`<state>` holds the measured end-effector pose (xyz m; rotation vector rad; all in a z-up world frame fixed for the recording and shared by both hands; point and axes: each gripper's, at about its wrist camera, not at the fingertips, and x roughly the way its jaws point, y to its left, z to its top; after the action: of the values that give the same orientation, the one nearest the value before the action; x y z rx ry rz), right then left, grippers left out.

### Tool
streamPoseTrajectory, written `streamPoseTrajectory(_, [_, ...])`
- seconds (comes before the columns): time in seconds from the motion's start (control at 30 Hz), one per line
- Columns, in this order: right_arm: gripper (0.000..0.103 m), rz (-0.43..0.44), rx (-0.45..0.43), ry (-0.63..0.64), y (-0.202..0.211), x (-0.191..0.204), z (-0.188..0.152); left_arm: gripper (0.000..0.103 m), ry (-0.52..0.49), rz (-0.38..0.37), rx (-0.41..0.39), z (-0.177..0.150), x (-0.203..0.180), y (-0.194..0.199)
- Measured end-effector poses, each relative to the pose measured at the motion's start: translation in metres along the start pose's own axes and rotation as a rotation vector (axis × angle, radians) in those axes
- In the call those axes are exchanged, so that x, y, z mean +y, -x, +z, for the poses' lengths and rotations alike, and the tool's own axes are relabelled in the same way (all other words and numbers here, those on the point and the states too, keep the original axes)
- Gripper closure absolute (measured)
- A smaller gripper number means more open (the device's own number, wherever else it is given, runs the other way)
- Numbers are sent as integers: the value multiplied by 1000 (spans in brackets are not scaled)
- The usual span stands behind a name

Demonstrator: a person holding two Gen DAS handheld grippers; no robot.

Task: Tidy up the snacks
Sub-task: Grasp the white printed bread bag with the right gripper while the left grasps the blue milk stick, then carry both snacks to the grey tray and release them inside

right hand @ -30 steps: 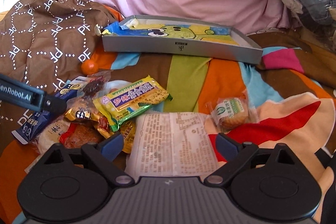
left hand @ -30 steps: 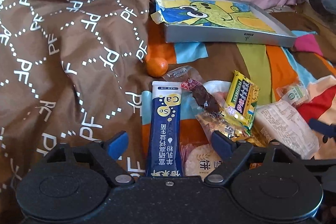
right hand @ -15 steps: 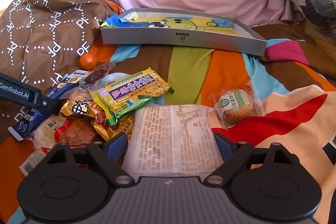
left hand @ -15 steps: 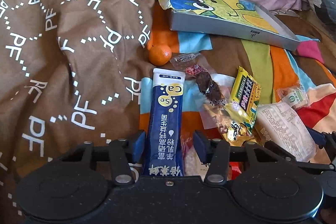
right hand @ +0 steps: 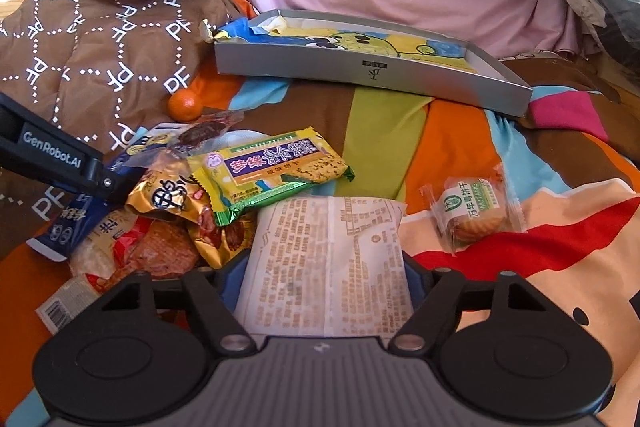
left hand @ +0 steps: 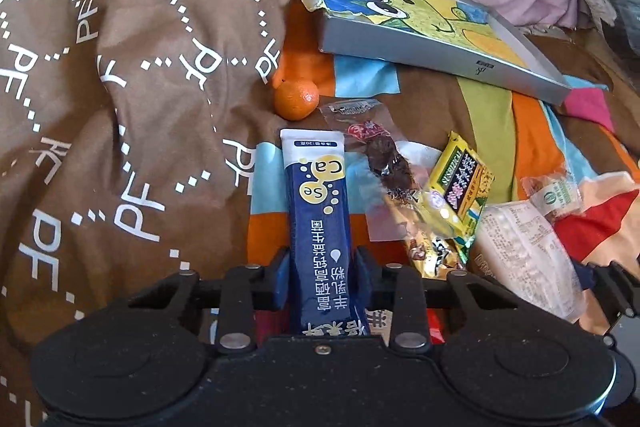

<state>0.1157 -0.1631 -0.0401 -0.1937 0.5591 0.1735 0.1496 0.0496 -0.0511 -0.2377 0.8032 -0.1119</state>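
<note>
- left gripper (left hand: 320, 279) clenched on long dark-blue powder sachet (left hand: 318, 211)
- right gripper (right hand: 326, 279) grasping flat white printed snack packet (right hand: 326, 263)
- shallow grey cardboard tray (right hand: 372, 75) far behind both

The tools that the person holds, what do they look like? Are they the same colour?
Not quite. The left tool has a black body with two round discs, black link bars with silver rivets, and blue pads on its fingers. Seen from the right camera, its side carries white "GenRobot.AI" lettering. The right tool has a grey ribbed middle, black discs and bars, and blue pads too. No cables or sleeves show.
</note>
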Motion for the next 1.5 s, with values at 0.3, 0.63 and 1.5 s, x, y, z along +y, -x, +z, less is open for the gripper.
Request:
streamPoseTrajectory(0.3, [33, 48, -39, 0, 18, 4, -4, 74, 26, -47, 14, -12, -8, 15])
streamPoseTrajectory(0.63, [35, 79, -87, 19, 38, 12, -5, 75, 101, -39, -7, -22, -9, 38])
streamPoseTrajectory(1.5, [35, 28, -281, -8, 59, -3, 35, 75, 110, -203, -169, 3, -33, 91])
